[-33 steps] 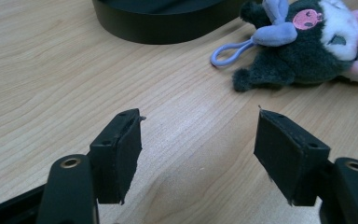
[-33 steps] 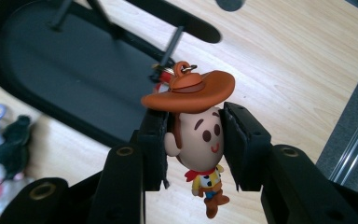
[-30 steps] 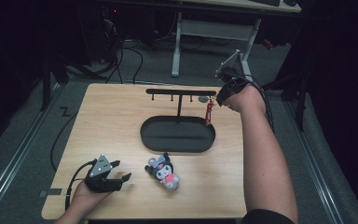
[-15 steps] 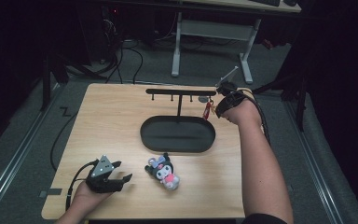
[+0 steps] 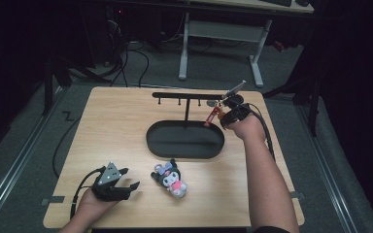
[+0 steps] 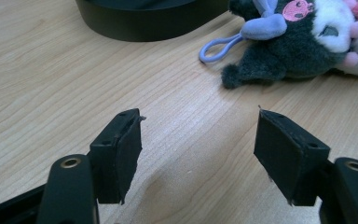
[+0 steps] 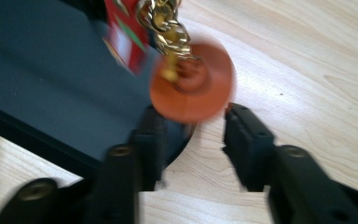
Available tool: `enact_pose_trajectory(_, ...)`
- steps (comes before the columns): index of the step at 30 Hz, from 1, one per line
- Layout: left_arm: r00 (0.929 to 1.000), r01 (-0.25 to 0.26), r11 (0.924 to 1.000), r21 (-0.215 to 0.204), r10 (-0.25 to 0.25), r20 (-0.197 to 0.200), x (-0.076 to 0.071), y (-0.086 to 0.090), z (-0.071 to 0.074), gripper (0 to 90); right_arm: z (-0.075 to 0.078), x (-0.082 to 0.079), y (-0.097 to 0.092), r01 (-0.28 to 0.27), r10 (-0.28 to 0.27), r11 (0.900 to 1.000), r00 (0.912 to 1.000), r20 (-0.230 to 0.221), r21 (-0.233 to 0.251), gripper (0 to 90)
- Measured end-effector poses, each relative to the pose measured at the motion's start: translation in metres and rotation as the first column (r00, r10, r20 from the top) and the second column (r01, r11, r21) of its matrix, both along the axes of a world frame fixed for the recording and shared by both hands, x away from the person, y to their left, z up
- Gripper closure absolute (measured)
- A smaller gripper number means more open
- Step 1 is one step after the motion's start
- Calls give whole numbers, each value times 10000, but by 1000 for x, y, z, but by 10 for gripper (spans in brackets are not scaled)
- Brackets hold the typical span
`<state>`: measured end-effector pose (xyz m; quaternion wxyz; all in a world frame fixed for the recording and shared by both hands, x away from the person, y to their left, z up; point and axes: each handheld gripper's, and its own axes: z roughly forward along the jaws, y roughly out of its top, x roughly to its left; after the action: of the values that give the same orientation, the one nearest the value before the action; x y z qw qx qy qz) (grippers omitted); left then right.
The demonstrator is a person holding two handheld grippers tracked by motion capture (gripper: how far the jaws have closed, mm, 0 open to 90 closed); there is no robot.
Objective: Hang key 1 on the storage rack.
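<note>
One keychain (image 7: pixel 191 88) just above right tool (image 7: pixel 193 130)

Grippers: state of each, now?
Left gripper: open, holding nothing.
Right gripper: jaws just opening, keychain hanging free above them.

Pale wood-grain table (image 6: pixel 74 84) – matt, smooth; fuzzy cloth plush (image 6: pixel 289 42); shiny gold metal chain (image 7: pixel 165 21).

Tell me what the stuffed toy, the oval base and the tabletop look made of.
Stuffed toy: soft plush, fuzzy pile, with a smooth lilac cord loop. Oval base: matte black, probably painted metal or plastic; hard to say which. Tabletop: pale wood or wood-look laminate, grain lines visible, satin finish.
</note>
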<state>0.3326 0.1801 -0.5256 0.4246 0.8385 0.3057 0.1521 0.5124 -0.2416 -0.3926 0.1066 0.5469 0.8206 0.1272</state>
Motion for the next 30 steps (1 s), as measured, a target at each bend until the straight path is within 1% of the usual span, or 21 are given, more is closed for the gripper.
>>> enact_pose_trajectory(1, 10000, 54, 10000, 41, -54, -58, 0, 0, 0, 324, -1, -1, 1, -49, 49, 9999, 10000, 59, -88, 526)
enact_pose_trajectory(2, 10000, 41, 10000, -2, -41, -5, 0, -1, 0, 326, -2, -2, 2, -54, 54, 10000, 10000, 54, -77, 515)
enact_pose_trajectory(3, 10000, 50, 10000, -6, -50, 0, 0, -1, 0, 326, -2, -3, 2, -137, 136, 9999, 9999, 89, 24, 504)
enact_pose_trajectory(4, 10000, 60, 10000, 5, -60, 7, 0, -1, 0, 326, -2, -5, 2, -118, 118, 9999, 9999, 96, 11, 489)
enact_pose_trajectory(6, 10000, 60, 10000, 32, -60, 17, 1, -2, 0, 327, -1, -12, 2, -110, 108, 9999, 9996, 263, 108, 454)
enact_pose_trajectory(8, 10000, 86, 10000, 41, -86, -10, 1, -3, 0, 326, -1, -21, 1, -163, 154, 9997, 9988, 475, 193, 425)
enact_pose_trajectory(11, 9999, 55, 10000, -13, -55, -84, 1, -3, 0, 328, -3, -41, 0, -320, 295, 9992, 9948, 972, 249, 385)
enact_pose_trajectory(12, 9999, 55, 10000, -13, -55, -84, 1, -3, 0, 332, -3, -41, 0, -320, 295, 9992, 9948, 972, 249, 385)
enact_pose_trajectory(14, 9999, 61, 10000, -23, -61, -123, -1, -2, 1, 333, -6, -59, -3, -363, 278, 9978, 9888, 1464, 561, 381)
enact_pose_trajectory(17, 10000, -5, 10000, -38, 4, -97, -2, -2, 2, 334, -14, -86, -10, -378, 218, 9969, 9750, 2210, 688, 370)
enact_pose_trajectory(18, 9999, -40, 10000, -58, 39, -125, -3, -2, 2, 336, -20, -102, -13, -489, 331, 9975, 9610, 2747, 508, 367)
enact_pose_trajectory(20, 9999, -93, 9999, -65, 92, -128, -4, -2, 2, 340, -30, -123, -16, -496, 277, 9968, 9510, 3080, 635, 372)
enact_pose_trajectory(21, 9999, -116, 9999, -46, 115, -123, -4, -2, 2, 346, -36, -133, -18, -543, 247, 9952, 9440, 3290, 812, 377)
enact_pose_trajectory(23, 9998, -131, 9999, 22, 131, -138, -4, -3, 2, 353, -50, -152, -22, -567, 102, 9906, 9383, 3457, 1247, 384)
enact_pose_trajectory(24, 9998, -152, 9999, 24, 152, -131, -4, -4, 2, 360, -58, -162, -24, -604, 57, 9883, 9326, 3609, 1403, 392)
enact_pose_trajectory(25, 9998, -163, 9999, 27, 163, -139, -4, -5, 2, 363, -66, -172, -27, -637, 15, 9860, 9273, 3742, 1539, 408)
enact_pose_trajectory(26, 9998, -175, 9998, 42, 175, -116, -4, -5, 2, 366, -74, -181, -30, -661, -47, 9826, 9253, 3791, 1736, 434)
enact_pose_trajectory(27, 9998, -175, 9998, 42, 175, -116, -4, -5, 2, 372, -74, -181, -30, -661, -47, 9826, 9253, 3791, 1736, 434)
enact_pose_trajectory(28, 9998, -205, 9997, 97, 205, -63, -4, -7, 1, 375, -91, -199, -38, -648, -252, 9757, 9156, 4012, 2091, 443)
enact_pose_trajectory(29, 9997, -236, 9997, 107, 236, -59, -3, -8, 1, 377, -99, -208, -41, -558, -437, 9734, 9068, 4193, 2222, 445)
enact_pose_trajectory(30, 9997, -236, 9997, 107, 236, -59, -3, -8, 1, 388, -105, -220, -45, -448, -734, 9681, 8900, 4500, 2466, 460)
